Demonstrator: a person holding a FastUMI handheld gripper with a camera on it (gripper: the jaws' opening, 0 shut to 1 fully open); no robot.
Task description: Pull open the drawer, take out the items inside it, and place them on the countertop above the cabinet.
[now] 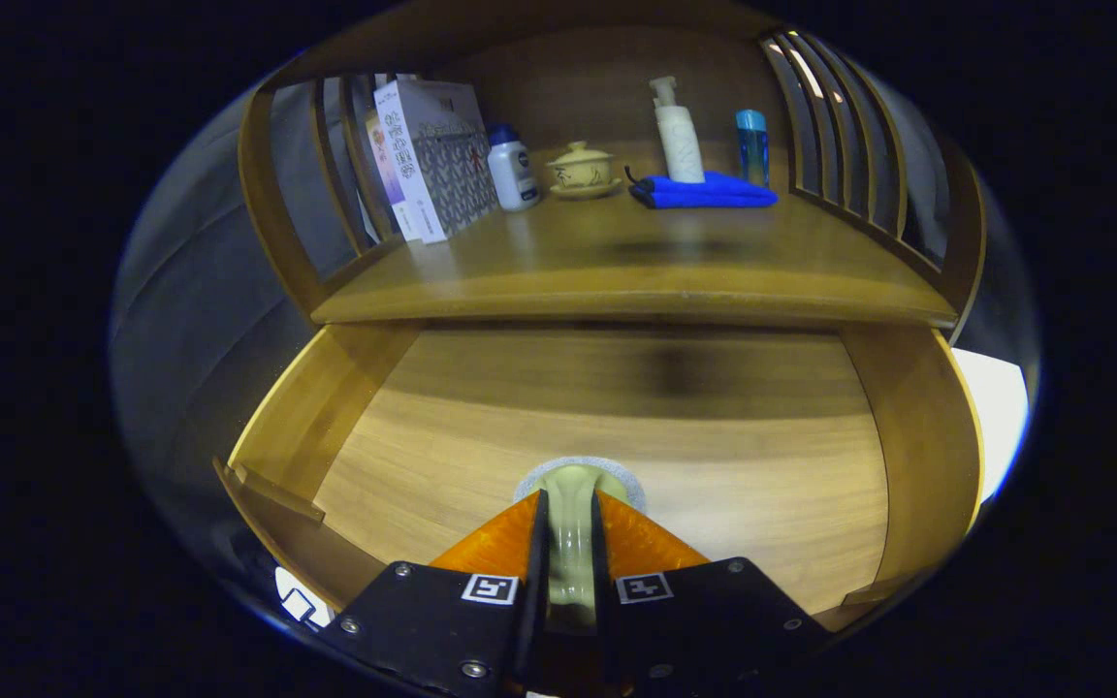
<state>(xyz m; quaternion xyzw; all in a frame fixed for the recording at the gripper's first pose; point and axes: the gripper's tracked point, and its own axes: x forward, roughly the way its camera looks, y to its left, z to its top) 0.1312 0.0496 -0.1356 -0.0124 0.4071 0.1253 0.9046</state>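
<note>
1. One gripper (570,514), its two fingers (505,548) closed on one pale green cup (573,485).
2. One open drawer (345,388).
3. One counter (617,262) above it.
4. On the counter: one box (432,160), one small white bottle (512,170), one lidded teacup (581,170), one folded blue cloth (704,191), one white pump bottle (678,136), one blue bottle (752,145).

Cup (573,504) in open drawer (917,436), between hand-held gripper (571,504) fingers; countertop (617,262) above

Countertop (617,262): box (432,160), bottles, lidded cup (580,168), blue cloth (704,191).
</note>
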